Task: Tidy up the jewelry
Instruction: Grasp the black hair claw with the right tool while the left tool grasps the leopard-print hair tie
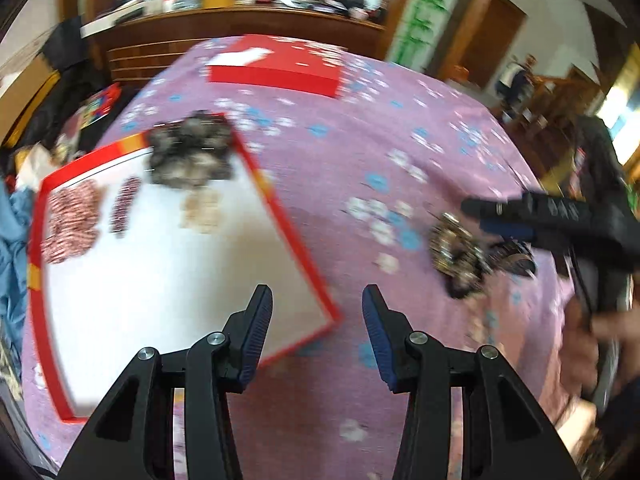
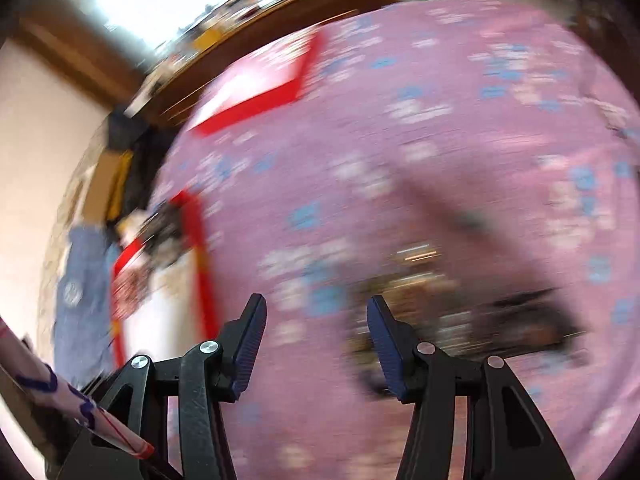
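Observation:
A red-rimmed white tray [image 1: 160, 264] lies on the purple flowered cloth and holds a dark jewelry heap [image 1: 192, 154], red-white beaded pieces [image 1: 72, 220] and a pale piece [image 1: 202, 212]. A loose dark and gold jewelry pile [image 1: 460, 256] lies on the cloth to the right. My left gripper [image 1: 316, 312] is open and empty above the tray's near corner. My right gripper [image 1: 492, 216] shows from the side just above the loose pile. In the right wrist view the right gripper [image 2: 316, 320] is open and empty, the blurred pile [image 2: 440, 312] just past its right finger, the tray [image 2: 200, 256] at left.
A closed red box [image 1: 276, 66] lies at the far side of the cloth, also in the right wrist view [image 2: 256, 92]. A wooden counter [image 1: 240, 24] with clutter stands behind. Boxes and blue fabric [image 1: 12, 240] sit off the left edge. Both views are motion-blurred.

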A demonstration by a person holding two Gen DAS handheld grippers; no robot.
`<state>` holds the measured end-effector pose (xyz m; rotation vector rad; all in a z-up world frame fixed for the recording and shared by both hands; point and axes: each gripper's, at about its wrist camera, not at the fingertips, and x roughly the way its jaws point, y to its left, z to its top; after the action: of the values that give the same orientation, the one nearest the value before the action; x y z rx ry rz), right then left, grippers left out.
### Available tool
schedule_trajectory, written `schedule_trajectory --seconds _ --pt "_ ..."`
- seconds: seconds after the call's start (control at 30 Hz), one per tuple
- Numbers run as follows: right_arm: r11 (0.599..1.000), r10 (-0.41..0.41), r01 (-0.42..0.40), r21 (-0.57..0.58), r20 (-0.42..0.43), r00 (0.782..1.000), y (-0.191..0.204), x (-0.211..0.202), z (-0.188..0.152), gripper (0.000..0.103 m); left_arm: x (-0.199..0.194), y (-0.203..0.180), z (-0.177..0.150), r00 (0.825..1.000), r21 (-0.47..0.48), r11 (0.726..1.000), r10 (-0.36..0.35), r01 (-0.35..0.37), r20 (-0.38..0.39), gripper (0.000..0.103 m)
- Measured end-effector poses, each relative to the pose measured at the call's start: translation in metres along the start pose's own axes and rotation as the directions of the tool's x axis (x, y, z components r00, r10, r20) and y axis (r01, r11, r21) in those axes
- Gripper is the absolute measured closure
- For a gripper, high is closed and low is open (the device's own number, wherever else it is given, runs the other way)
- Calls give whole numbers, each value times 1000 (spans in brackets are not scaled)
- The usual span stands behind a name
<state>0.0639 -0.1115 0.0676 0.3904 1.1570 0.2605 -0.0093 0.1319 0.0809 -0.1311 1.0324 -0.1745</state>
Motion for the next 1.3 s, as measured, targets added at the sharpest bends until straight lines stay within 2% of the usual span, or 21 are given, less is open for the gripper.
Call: schedule_trajectory --seconds 0.1,0.23,0.3,0.4,0.5,0.57,0.7,0.83,0.9,0.93,0.97,1.07,1.13,1.3 --pt "997 -71 71 38 1 997 -43 -8 11 45 7 -24 -2 999 46 999 -20 21 -27 57" --pt "992 -90 92 86 -31 995 -85 -5 13 45 13 -42 -4 999 67 997 -27 30 -40 57" --pt "993 -36 42 108 -54 998 -100 -1 9 44 16 -48 -4 999 70 997 -28 31 -46 57" --pt "995 34 -25 93 -95 995 -99 -1 -4 39 19 -56 -4 998 80 996 -23 28 -58 57" --pt "996 91 -88 26 -126 988 -91 -10 -22 34 21 -62 -3 998 82 996 -24 29 -61 57" --pt "996 73 -78 -36 -131 989 -87 -14 -33 31 23 -64 -2 997 79 996 -24 30 -67 56" --pt "978 -5 -23 -208 -135 991 -73 -15 -49 29 28 -68 2 997 69 997 -27 33 -76 56" --pt "947 -112 86 -309 -67 991 -68 -10 -48 29 35 -74 6 994 75 996 -35 43 -102 54" --pt "944 -138 117 -310 -50 989 -73 -6 -47 44 40 -80 10 992 93 994 -37 48 -119 53" --pt "948 -123 101 -301 -53 991 -76 -6 -47 61 42 -82 11 992 103 994 -32 45 -120 52" --pt "952 -106 84 -296 -59 993 -78 -7 -47 67 44 -86 13 992 115 992 -34 48 -125 51" --pt "955 -114 101 -280 -29 993 -83 -18 -56 69 49 -98 16 991 153 986 -44 63 -128 50" --pt "972 -86 81 -218 -10 996 -91 -32 -64 69 52 -108 18 990 189 979 -52 76 -127 50" --pt "990 -78 82 -118 41 996 -108 -61 -84 69 67 -142 20 993 322 945 -18 55 -117 51"
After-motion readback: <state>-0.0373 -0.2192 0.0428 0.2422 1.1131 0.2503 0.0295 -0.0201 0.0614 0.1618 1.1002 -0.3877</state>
